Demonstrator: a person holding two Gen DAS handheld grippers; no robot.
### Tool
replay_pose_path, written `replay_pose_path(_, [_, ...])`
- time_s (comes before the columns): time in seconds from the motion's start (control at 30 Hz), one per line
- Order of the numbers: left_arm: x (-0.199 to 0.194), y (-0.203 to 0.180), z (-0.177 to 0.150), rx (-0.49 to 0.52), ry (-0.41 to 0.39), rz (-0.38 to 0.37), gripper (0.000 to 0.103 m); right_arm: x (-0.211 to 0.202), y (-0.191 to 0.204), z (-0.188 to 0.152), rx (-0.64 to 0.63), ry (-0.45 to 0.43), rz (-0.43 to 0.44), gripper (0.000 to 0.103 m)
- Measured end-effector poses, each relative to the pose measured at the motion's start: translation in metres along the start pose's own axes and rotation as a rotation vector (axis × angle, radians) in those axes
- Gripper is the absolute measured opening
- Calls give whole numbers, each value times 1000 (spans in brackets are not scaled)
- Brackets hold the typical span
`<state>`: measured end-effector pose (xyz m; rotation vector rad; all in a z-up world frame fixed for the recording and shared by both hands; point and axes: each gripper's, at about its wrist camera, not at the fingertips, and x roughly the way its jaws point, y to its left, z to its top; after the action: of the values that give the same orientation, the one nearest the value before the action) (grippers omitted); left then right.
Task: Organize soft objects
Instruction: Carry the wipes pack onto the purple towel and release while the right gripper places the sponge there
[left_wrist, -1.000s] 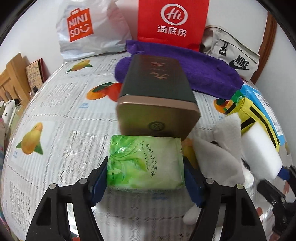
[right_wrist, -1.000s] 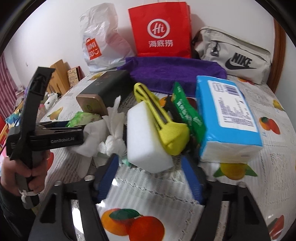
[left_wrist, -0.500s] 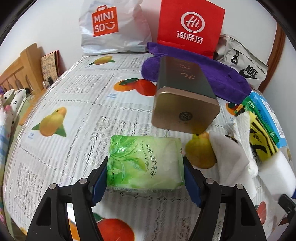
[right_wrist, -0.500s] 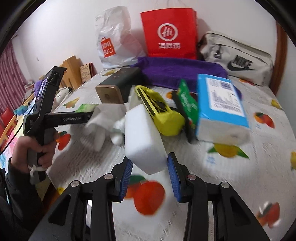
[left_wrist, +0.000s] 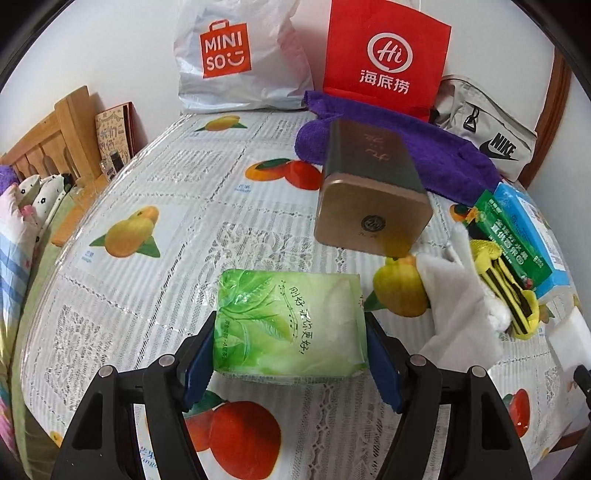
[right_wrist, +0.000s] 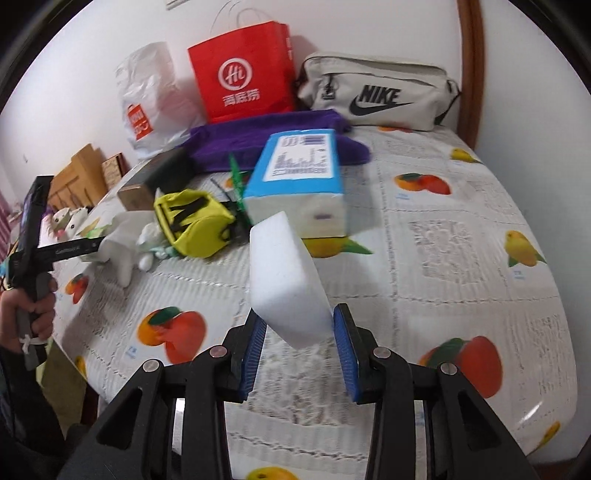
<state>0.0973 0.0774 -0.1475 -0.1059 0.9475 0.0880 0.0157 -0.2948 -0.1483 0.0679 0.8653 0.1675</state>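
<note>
My left gripper (left_wrist: 290, 339) is shut on a green tissue pack (left_wrist: 291, 325) and holds it over the near part of the table. My right gripper (right_wrist: 299, 332) is shut on a white sponge block (right_wrist: 286, 284), lifted above the tablecloth. The left gripper also shows in the right wrist view (right_wrist: 74, 249) at the far left. Still on the table lie a white cloth (left_wrist: 458, 299), a yellow pouch (right_wrist: 192, 221), a blue tissue pack (right_wrist: 299, 177) and a purple towel (left_wrist: 424, 147).
A gold-ended tin box (left_wrist: 369, 192) lies mid-table. A green packet (left_wrist: 509, 236) leans by the blue pack. Along the back wall stand a Miniso bag (left_wrist: 236, 59), a red paper bag (left_wrist: 384, 55) and a Nike bag (right_wrist: 376, 92). The fruit-print tablecloth (left_wrist: 155, 206) is bare at left.
My right gripper shut on the sponge and lifted it back out of the pile. My left gripper pulled the green pack back and left, away from the tin box.
</note>
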Motion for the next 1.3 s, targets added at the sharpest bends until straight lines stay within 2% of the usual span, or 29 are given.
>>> replay_pose_path(0.17, [-17,-2,10,3,-18,-15,71,6,-7,1,27,14,11,37])
replay_pose_path(0.4, [-37,-10,30,15,-52,-41,71,-15,2,23,6,-49,54,37])
replay_pose_path(0.73, [-47,-24,70,41,-72,-66,71,-25,11,85,-23,-135,84,37])
replay_pose_path(1.03, [-31,-28,114,43,-63,-91,71,8,17,158,-38,-170,102,37])
replay_pose_path(1.3, [-2,-32,151,26,-42,-100,71,64,11,214,-31,-143,87,37])
